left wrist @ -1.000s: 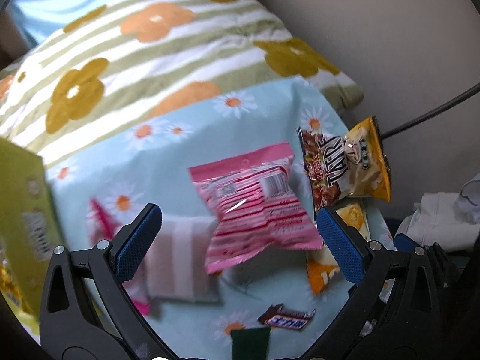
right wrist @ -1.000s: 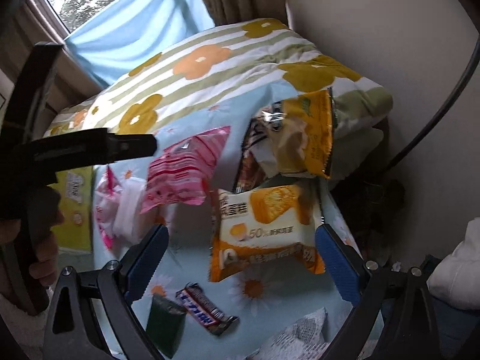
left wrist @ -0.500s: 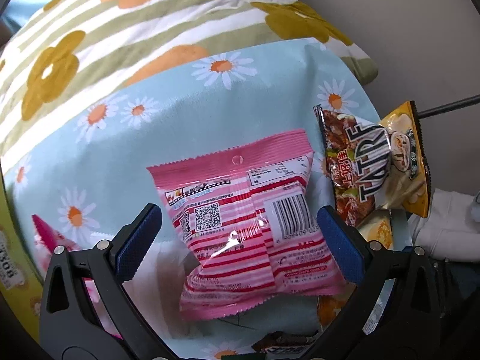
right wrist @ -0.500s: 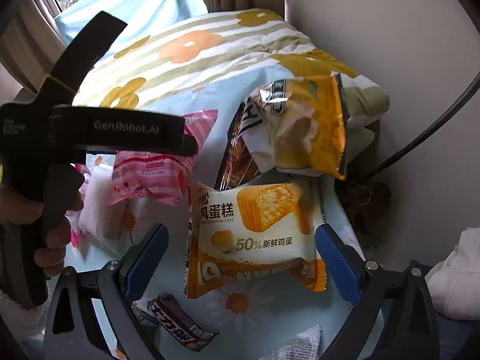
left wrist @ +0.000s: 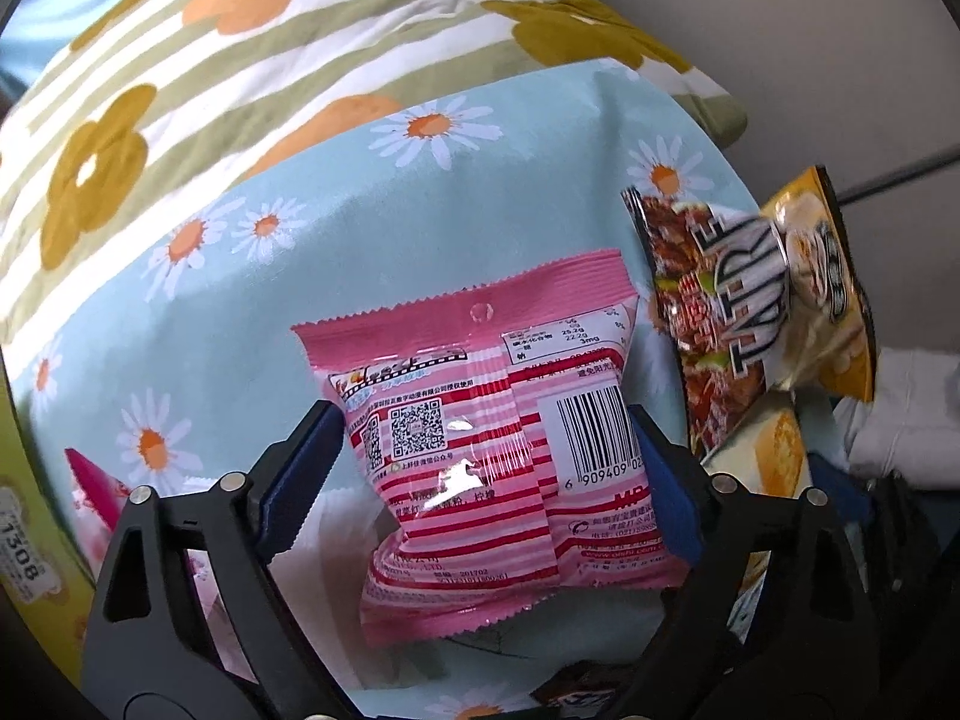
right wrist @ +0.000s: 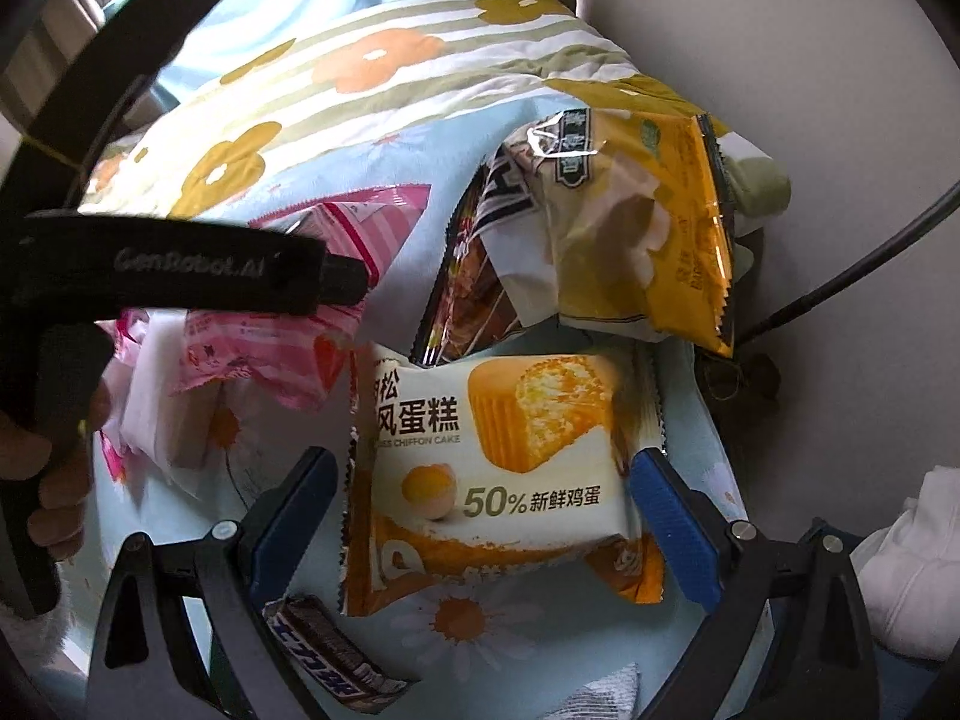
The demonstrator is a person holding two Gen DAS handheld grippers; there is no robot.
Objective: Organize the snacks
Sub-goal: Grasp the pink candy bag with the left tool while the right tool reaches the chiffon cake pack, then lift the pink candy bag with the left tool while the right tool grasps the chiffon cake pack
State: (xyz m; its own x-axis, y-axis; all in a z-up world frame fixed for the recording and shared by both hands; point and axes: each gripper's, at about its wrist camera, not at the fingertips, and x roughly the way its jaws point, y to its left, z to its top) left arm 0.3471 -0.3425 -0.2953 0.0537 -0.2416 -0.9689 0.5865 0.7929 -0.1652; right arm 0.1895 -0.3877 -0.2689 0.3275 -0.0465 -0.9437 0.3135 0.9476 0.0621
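Observation:
A pink striped snack bag (left wrist: 468, 372) lies on the daisy-print sheet (left wrist: 360, 228). My left gripper (left wrist: 486, 468) points steeply down over it. Its jaws are closing with the bag between them, and both blue pads (left wrist: 312, 462) touch the bag's sides. In the right wrist view, my right gripper (right wrist: 480, 516) stands open astride a white and orange chiffon cake pack (right wrist: 510, 432). Its right pad is at the pack's edge, and its left pad stands a little apart. That view also shows the left gripper's black body (right wrist: 180, 264), a hand (right wrist: 54, 480) holding it, and the pink bag (right wrist: 384, 222).
A brown chips bag (left wrist: 720, 324) and a yellow bag (right wrist: 648, 228) lean at the right by the wall. A chocolate bar (right wrist: 324, 654), a white and pink pack (right wrist: 162, 396) and a yellow box (left wrist: 24, 540) lie nearby. A flowered pillow (left wrist: 300, 60) is behind, with a cable (right wrist: 840, 288) to the right.
Both grippers have come down closer to the snacks. The left jaws have narrowed onto the pink bag's sides. The right jaws stay wide around the cake pack.

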